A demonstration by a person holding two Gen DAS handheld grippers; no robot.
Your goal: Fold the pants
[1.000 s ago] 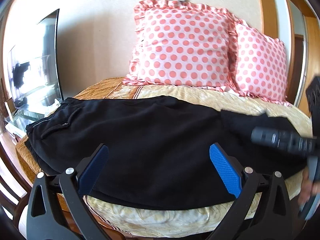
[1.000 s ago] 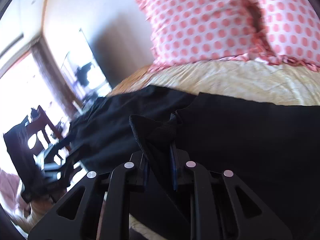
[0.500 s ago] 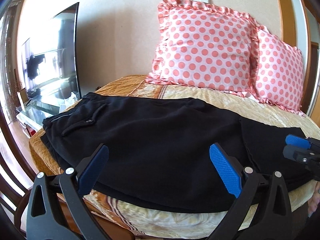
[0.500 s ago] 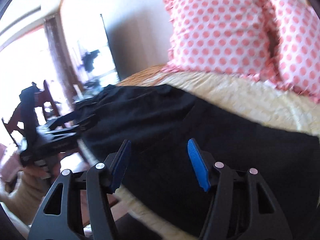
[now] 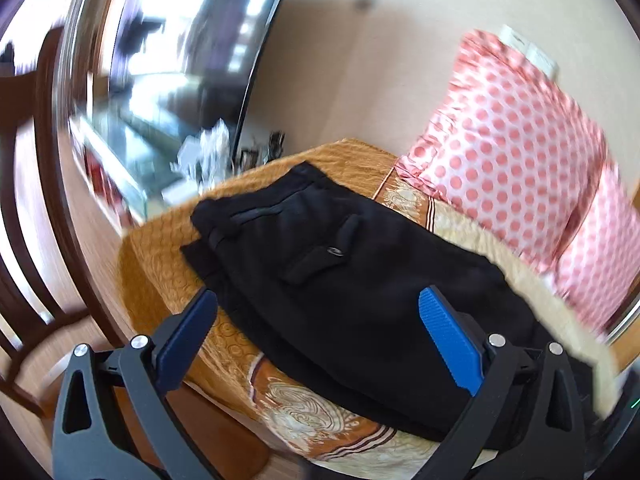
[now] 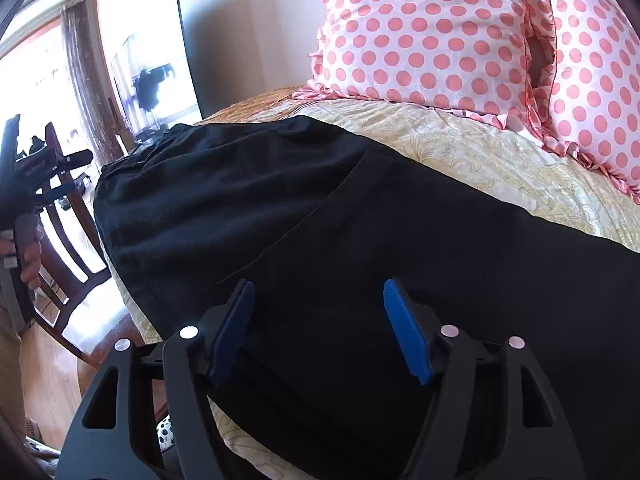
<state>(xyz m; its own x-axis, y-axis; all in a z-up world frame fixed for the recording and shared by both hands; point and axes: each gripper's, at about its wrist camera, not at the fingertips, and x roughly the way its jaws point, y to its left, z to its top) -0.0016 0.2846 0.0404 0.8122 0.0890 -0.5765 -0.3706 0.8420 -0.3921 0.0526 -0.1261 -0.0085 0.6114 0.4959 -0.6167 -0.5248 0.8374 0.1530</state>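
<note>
Black pants lie flat on the bed, folded lengthwise, with the waistband and a back pocket toward the bed's left end. In the right wrist view the pants fill the middle, with a folded edge running diagonally across them. My left gripper is open and empty, hovering over the waist end near the bed's corner. My right gripper is open and empty, low over the leg part of the pants. The left gripper also shows at the far left of the right wrist view, held in a hand.
Two pink polka-dot pillows lean on the wall at the back of the bed. The bedspread is yellow and orange. A TV on a glass stand is at the left. A dark wooden chair stands beside the bed.
My right gripper has let go of the pant leg hem and opened, with the leg now laid over the pants. My left gripper has swung left toward the waist end.
</note>
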